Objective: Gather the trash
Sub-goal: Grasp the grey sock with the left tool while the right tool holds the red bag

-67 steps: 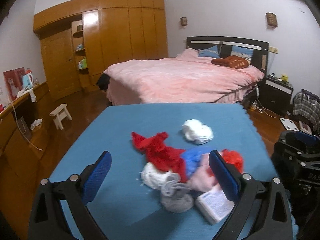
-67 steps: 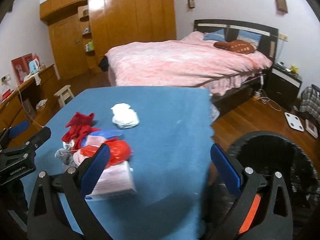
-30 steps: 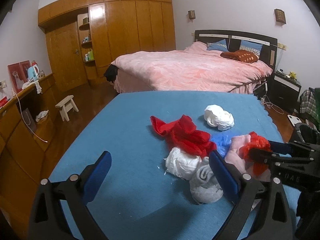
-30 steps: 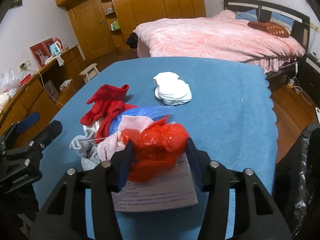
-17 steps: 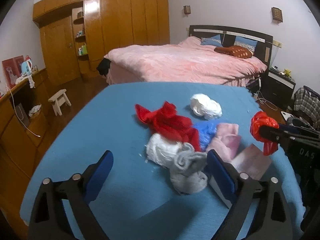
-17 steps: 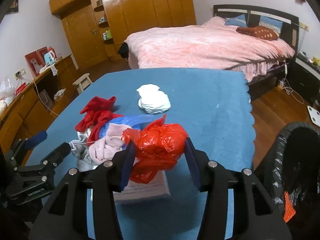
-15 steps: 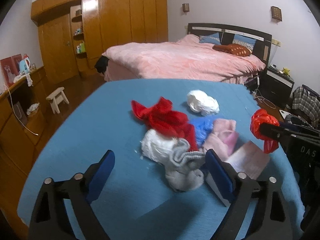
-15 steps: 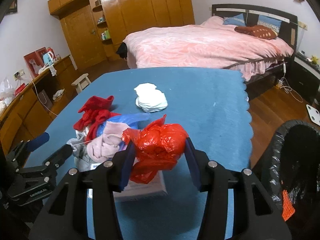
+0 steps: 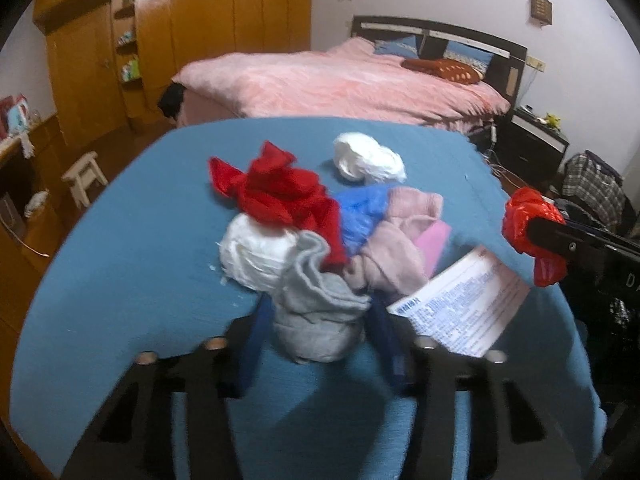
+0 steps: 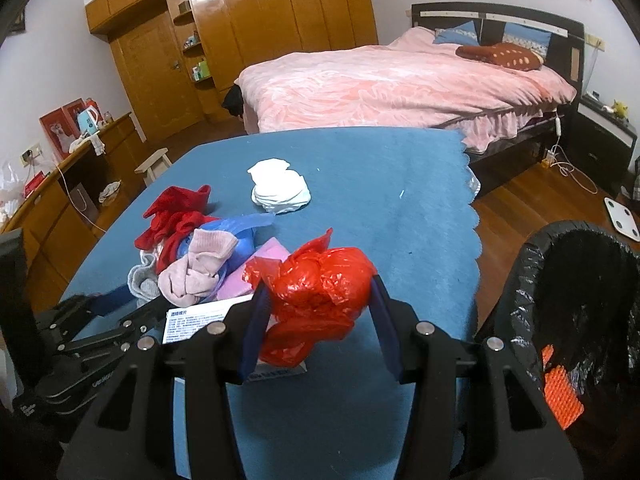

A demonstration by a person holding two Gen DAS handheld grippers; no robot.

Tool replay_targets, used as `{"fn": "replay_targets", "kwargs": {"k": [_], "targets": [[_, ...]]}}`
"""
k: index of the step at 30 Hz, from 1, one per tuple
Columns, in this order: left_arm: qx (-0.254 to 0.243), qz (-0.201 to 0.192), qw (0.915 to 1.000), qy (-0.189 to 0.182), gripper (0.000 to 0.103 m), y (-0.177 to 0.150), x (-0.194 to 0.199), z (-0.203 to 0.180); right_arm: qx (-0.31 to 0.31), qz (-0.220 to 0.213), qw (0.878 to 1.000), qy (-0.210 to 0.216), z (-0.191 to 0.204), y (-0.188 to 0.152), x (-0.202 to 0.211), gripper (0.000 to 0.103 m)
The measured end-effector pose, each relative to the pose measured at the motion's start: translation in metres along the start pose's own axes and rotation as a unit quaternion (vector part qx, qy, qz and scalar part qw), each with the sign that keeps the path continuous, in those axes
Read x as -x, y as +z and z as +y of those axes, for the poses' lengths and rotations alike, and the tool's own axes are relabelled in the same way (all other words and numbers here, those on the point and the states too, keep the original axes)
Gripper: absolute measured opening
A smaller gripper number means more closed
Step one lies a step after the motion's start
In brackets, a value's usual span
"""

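A heap of litter lies on the blue-covered table (image 9: 120,280). It holds a red cloth (image 9: 280,192), a blue plastic bag (image 9: 360,208), a pink sock (image 9: 396,248), a white wad (image 9: 252,252) and a printed paper packet (image 9: 460,304). My left gripper (image 9: 318,320) is closing around the grey sock (image 9: 316,312) at the heap's near edge, its blue pads against the sock's sides. My right gripper (image 10: 316,292) is shut on a crumpled red plastic bag (image 10: 320,280), held above the table's right part. A black-lined trash bin (image 10: 580,300) stands to its right.
A second white wad (image 10: 280,188) lies apart, farther back on the table. An orange item (image 10: 560,396) sits inside the bin. Beyond the table are a pink bed (image 10: 400,80), a wooden wardrobe (image 10: 260,20), a stool (image 10: 156,164) and a sideboard on the left.
My left gripper dropped toward the heap and its jaws narrowed around the grey sock. My right gripper carried the red bag rightward, nearer the bin.
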State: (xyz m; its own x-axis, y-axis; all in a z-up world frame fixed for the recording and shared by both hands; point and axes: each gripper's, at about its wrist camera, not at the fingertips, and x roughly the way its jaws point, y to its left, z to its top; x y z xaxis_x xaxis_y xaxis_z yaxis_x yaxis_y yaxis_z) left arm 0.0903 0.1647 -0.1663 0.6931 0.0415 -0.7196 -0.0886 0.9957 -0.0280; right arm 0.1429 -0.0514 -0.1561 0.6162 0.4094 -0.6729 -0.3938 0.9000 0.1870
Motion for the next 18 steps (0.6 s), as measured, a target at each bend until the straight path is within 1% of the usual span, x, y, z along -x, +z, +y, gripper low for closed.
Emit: {"fn": "replay_targets", "kwargs": {"k": [1,5,9,10,18], "targets": [[0.002,0.000,1.0000,0.000,0.041,0.000,0.000,0.001,0.000,0.000,1.000,0.000,0.000,-0.001,0.001,0.047],[0.015,-0.005,0.9999,-0.002,0.035,0.000,0.003,0.005,0.002,-0.001,1.000,-0.001,0.000,-0.001,0.003,0.047],[0.011,-0.017,0.9998,0.001,0.028,0.002,0.014,0.005,0.003,-0.007,1.000,-0.002,0.001,0.000,0.008,0.047],[0.010,-0.019,0.9998,0.002,0.024,0.003,0.016,0.005,0.004,-0.009,1.000,-0.001,0.001,0.001,0.010,0.047],[0.004,-0.053,0.9986,-0.002,0.023,0.017,0.042,0.002,0.004,-0.014,1.000,0.000,0.001,0.001,0.019,0.047]]}}
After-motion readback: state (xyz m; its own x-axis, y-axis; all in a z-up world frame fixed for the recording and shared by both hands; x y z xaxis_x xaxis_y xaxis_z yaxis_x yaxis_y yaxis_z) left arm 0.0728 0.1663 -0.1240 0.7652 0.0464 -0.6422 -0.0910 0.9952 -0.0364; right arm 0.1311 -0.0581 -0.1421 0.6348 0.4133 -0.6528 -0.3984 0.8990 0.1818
